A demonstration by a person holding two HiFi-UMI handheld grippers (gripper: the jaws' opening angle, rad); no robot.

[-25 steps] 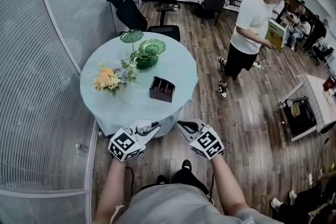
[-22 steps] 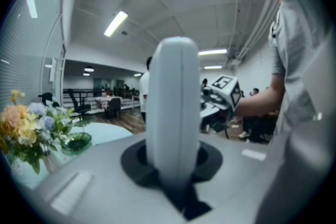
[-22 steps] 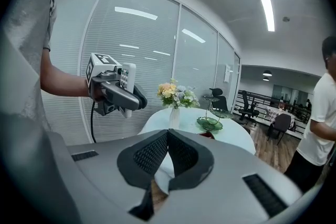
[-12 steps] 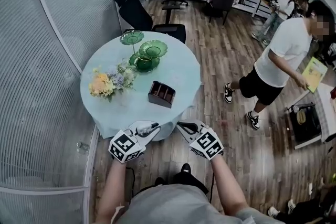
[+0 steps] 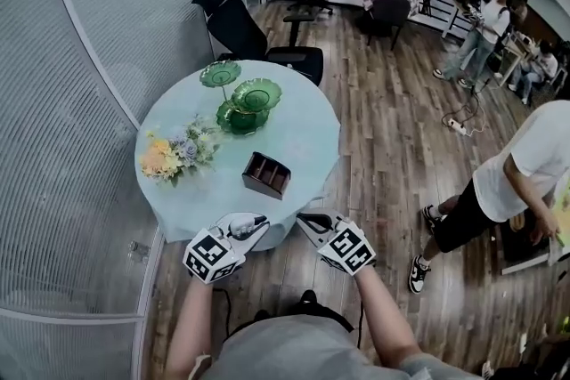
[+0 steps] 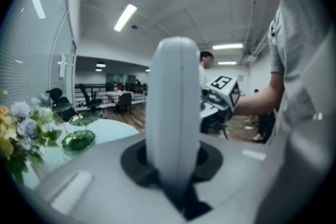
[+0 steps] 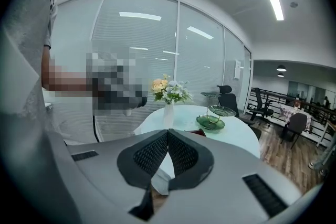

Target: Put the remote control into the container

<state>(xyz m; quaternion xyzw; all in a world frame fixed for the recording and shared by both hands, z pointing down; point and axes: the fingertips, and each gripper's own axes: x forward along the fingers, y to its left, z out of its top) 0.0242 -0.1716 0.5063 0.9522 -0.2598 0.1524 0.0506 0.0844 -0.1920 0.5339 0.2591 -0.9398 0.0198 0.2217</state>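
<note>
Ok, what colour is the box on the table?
The box is dark brown, clearest in the head view.

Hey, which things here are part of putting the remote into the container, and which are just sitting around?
For the job:
remote control, clamped in the left gripper
brown container on the table
right gripper, shut and empty

Just lying about:
flower bouquet
green tiered dish
black office chair

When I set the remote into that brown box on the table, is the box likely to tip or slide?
Probably not tip: the box looks low and wide, with dividers inside. It may slide a little, since it sits on a smooth-looking tablecloth and seems light. The remote looks smooth and rounded, so lower it gently.
</note>
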